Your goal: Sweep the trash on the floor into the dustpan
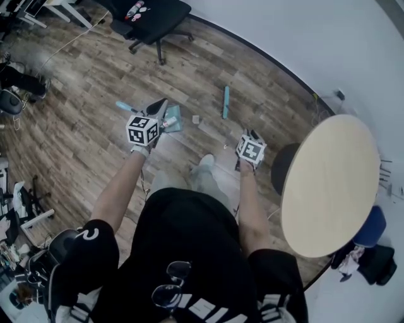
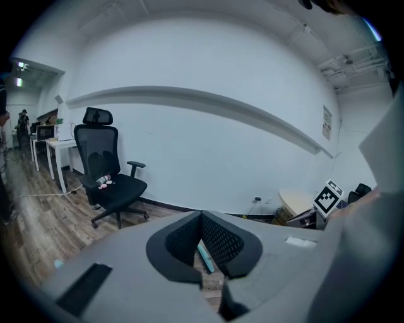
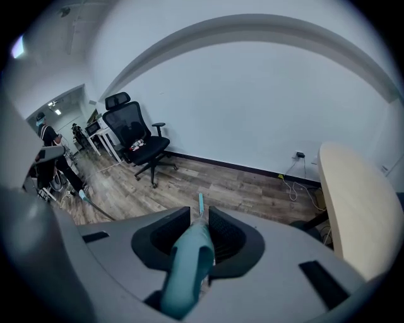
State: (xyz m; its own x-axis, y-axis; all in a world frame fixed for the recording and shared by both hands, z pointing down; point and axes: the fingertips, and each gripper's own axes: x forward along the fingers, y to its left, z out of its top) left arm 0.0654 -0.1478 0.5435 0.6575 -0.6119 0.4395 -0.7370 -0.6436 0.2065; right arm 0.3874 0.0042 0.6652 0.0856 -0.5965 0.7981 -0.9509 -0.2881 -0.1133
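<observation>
The teal dustpan (image 1: 172, 118) rests on the wood floor just right of my left gripper (image 1: 158, 109). Its teal handle end (image 1: 124, 106) pokes out on the gripper's other side, so the jaws appear shut on the handle. In the left gripper view the jaws meet in a V and the handle is hidden. My right gripper (image 1: 252, 135) is shut on the teal broom handle (image 3: 189, 265), which runs out between the jaws to the broom head (image 1: 225, 102) on the floor. A small grey scrap (image 1: 196, 118) lies between dustpan and broom head.
A black office chair (image 1: 154, 19) stands at the back by the white wall. A round wooden table (image 1: 328, 183) is close on my right, with a dark stool beside it. Cables and desk clutter (image 1: 16, 76) line the left side. My shoe (image 1: 205, 161) is behind the grippers.
</observation>
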